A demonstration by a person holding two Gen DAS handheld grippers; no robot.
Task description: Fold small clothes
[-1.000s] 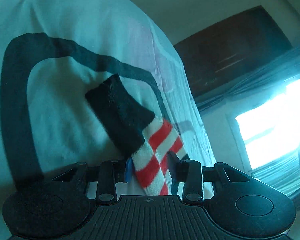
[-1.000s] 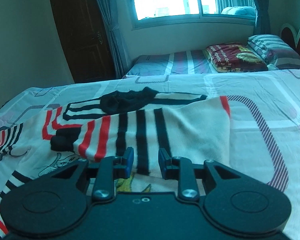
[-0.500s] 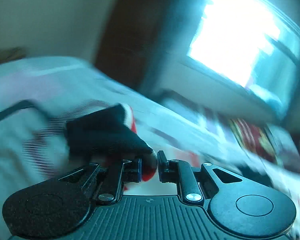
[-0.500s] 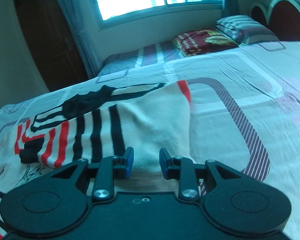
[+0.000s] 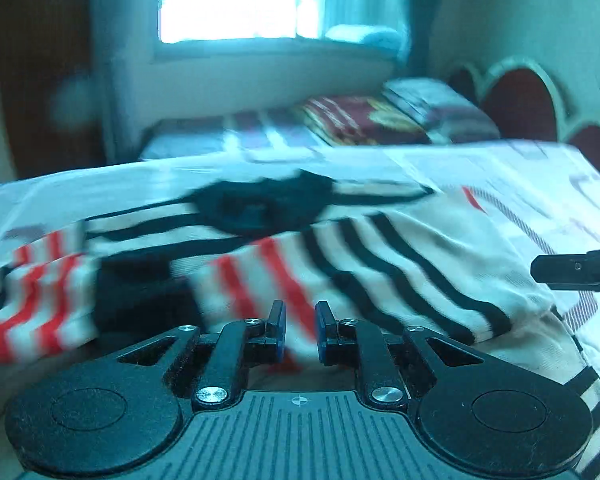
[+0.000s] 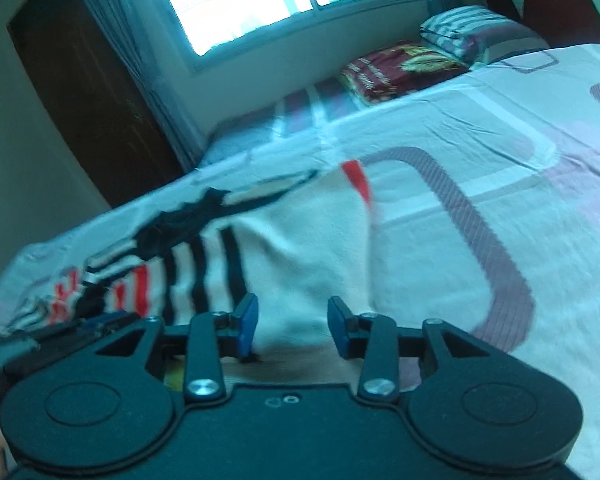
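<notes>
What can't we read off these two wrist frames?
- Left wrist view, motion blur: whether the left gripper actually pinches the red-striped sock, or the sock just lies behind the pads.
- Both views, blur: what the black garment is.
- Right wrist view: the right gripper, jaws opening with nothing between them, hides the near edge of the striped cloth behind its body.

Left wrist view. Black two-finger gripper (image 5: 299, 334), lower centre, jaws narrowly parted over a red-and-white striped sock (image 5: 256, 280). Black-striped white garment (image 5: 420, 264) spreads rightward across the patterned bed sheet (image 5: 500, 168). Dark cloth (image 5: 260, 204) lies beyond.
</notes>
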